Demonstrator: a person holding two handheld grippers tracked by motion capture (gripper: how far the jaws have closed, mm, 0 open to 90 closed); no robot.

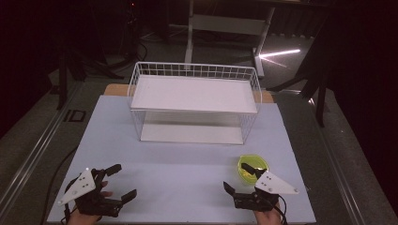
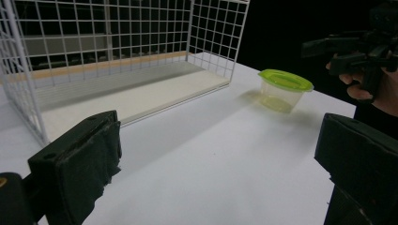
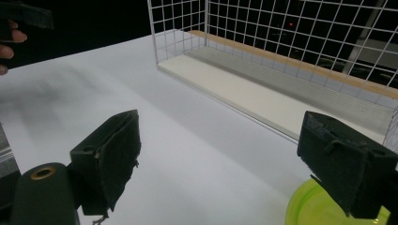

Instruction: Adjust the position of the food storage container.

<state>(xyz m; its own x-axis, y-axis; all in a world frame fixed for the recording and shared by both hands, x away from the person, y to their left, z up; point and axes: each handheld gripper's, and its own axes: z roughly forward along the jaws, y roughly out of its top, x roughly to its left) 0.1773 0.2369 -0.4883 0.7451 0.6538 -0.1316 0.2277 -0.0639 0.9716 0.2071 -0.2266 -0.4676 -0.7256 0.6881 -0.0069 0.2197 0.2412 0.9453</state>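
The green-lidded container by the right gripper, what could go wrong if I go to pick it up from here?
1. The small container sits right under the open right gripper; one of its fingers overlaps the green lid, so closing carelessly could knock or tip it.
2. It looks light and translucent, so a hard squeeze might deform it or pop the lid.
3. The wire rack stands just behind; a lift forward could snag its grid.

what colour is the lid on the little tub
Bright lime green lid; the left gripper view shows it best.

No readable text, labels, brands or numbers appear in any view.
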